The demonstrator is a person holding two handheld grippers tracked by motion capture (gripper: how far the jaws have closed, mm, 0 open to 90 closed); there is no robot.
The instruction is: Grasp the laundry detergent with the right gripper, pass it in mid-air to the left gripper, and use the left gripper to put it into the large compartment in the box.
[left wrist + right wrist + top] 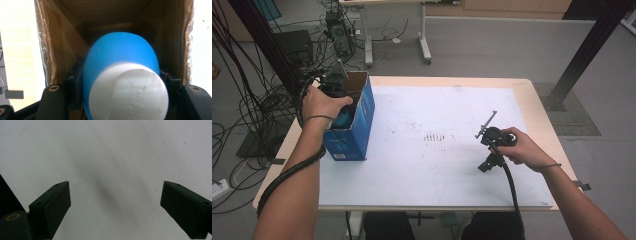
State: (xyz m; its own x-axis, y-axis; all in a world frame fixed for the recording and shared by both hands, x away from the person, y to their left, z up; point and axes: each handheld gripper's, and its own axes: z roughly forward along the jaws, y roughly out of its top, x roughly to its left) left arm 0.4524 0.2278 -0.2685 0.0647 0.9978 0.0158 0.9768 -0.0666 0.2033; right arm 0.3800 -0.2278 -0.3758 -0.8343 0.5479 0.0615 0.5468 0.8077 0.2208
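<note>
1. The left gripper [120, 100] clamps a blue object with a white cap [125, 82] from both sides, its jaws closed onto the blue body, inside an open cardboard box [62, 37]; what the object is cannot be told for sure, though it reads as a bottle or plastic container.
2. The box [354, 120], blue on the outside, stands at the table's left edge, and the held object sits within its walls, apparently being lowered in or lifted out; which of the two cannot be told.
3. The left hand [324, 102] reaches over the box's open top, forearm stretched forward along the table's left side, gripper pointing down into the opening.
4. The right gripper [115, 207] holds nothing, its jaws spread wide above the bare white table surface [112, 150].
5. The right hand [522, 147] rests low near the table's right side, well apart from the box, seemingly parked clear of the work.
</note>
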